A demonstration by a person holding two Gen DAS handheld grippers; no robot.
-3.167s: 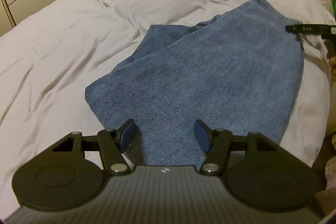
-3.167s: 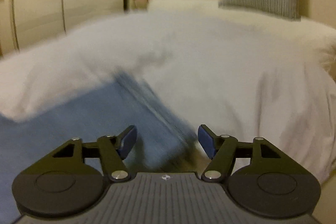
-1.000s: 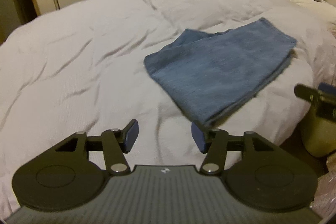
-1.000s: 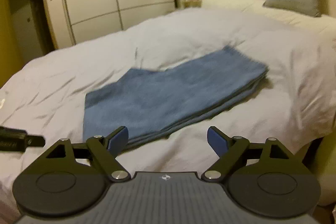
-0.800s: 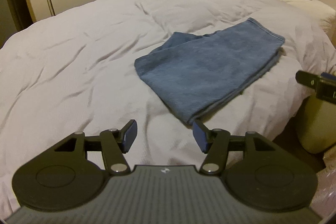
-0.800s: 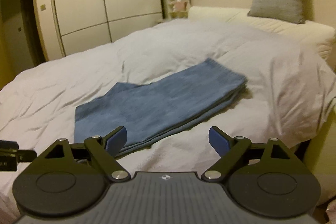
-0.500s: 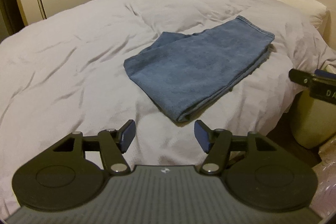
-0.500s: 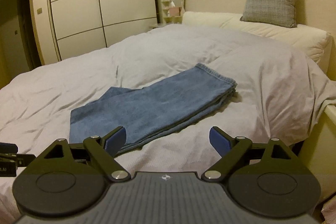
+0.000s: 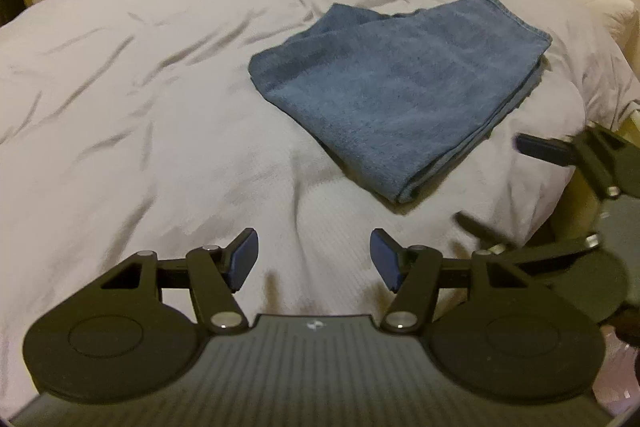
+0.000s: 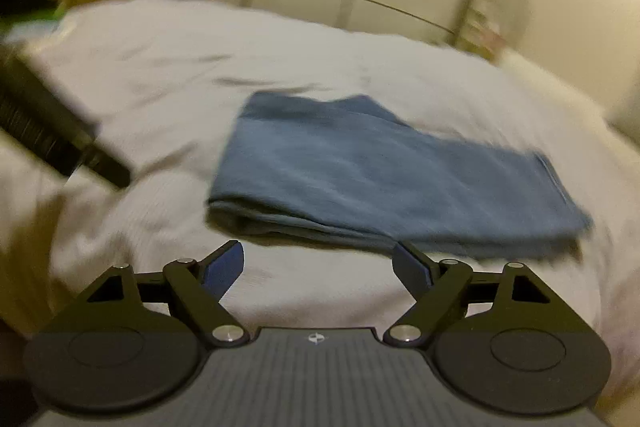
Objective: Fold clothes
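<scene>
We note both hands nearer the folded jeans (image 9: 400, 83); left gripper (image 9: 314, 259) gapes empty, right gripper (image 10: 318, 267) narrowing, also empty; next fold likely.

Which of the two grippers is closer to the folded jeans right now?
The right gripper, probably: its open fingertips sit just short of the folded jeans. The left gripper hangs open over bare duvet, farther from them.

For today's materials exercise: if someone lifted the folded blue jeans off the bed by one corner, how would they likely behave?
The folded jeans would probably droop and unfold, since the stacked layers lie loose. The thick denim looks fairly heavy. Pushed, they would likely bunch on the soft duvet.
</scene>
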